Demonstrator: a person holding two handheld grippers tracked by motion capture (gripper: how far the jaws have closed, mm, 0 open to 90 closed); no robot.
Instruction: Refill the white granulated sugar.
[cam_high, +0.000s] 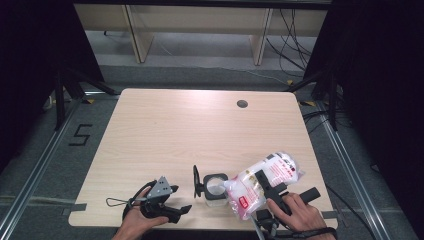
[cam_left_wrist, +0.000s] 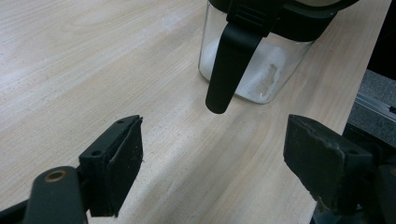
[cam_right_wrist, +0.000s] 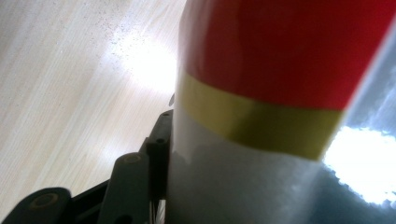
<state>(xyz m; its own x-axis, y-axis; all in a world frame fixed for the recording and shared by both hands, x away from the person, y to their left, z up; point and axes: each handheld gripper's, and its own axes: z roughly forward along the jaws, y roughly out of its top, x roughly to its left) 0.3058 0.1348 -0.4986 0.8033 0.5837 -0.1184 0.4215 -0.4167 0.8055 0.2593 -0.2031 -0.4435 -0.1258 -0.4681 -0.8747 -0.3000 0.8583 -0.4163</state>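
One wooden table (cam_high: 165, 135) held everything, all toward its six o'clock edge. At five o'clock the right gripper (cam_high: 270, 192) clamped its jaws on a tilted white and red bag (cam_high: 265, 182), mouth over a clear jar (cam_high: 216, 189) with white powder inside. At seven o'clock the left gripper (cam_high: 167, 202) sat with jaws apart, holding nothing
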